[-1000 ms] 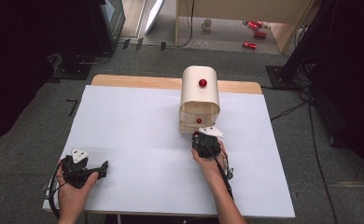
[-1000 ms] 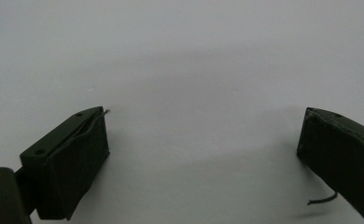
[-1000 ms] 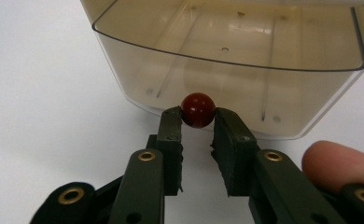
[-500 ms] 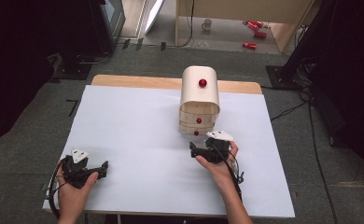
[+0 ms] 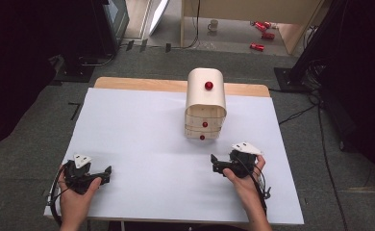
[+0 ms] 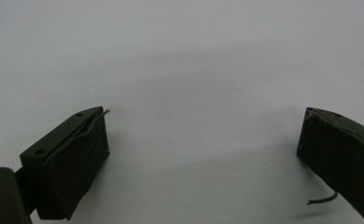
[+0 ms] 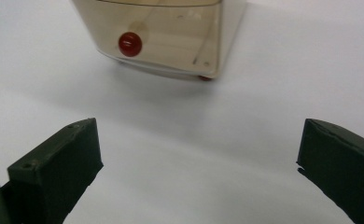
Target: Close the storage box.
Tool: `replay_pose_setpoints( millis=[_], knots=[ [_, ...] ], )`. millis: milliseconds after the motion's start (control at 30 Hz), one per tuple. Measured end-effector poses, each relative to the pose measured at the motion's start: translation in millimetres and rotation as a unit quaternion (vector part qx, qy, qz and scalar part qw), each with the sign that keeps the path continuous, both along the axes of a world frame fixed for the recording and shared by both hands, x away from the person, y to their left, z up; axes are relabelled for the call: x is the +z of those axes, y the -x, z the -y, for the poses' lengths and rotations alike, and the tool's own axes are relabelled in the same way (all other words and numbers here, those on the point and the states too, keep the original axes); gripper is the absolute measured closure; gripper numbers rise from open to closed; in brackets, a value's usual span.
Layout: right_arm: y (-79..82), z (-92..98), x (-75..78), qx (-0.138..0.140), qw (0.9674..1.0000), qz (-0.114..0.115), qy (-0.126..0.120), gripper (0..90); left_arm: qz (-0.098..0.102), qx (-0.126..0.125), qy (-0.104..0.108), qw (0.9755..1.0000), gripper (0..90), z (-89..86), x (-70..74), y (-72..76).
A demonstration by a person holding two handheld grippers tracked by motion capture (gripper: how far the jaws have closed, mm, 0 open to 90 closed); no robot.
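Bare forearms; 2 black grippers (image 5: 107, 173) (image 5: 214, 164) with grey triangular plates, black cables, blocky fingers (image 6: 70, 163).

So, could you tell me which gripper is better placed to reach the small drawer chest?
Probably the right gripper: it sits just in front of the chest, open, and the chest's red knob faces it. The left gripper lies off at the table's near-left corner.

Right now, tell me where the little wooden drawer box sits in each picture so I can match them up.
High view: the drawer box stands at the table's far middle, ahead of the right tool.
Left gripper view: not in this picture; just white tabletop between open jaws.
Right gripper view: its lower front is at top centre.
Shared landmark: the bottom red knob.
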State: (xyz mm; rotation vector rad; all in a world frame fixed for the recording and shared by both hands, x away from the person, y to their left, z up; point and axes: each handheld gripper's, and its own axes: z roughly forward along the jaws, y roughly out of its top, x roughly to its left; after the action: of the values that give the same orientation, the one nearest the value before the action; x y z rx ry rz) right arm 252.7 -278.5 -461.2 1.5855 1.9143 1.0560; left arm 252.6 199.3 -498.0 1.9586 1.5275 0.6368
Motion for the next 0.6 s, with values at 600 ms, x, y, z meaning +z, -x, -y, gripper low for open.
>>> replay_pose_setpoints(
  millis=[600],
  knots=[
    [33.1,58.8,-10.7,-0.045,0.9987,-0.016,0.017,0.0,0.001,0.001,0.0,1.0,1.9,0.1,-0.1,0.0]
  ],
)
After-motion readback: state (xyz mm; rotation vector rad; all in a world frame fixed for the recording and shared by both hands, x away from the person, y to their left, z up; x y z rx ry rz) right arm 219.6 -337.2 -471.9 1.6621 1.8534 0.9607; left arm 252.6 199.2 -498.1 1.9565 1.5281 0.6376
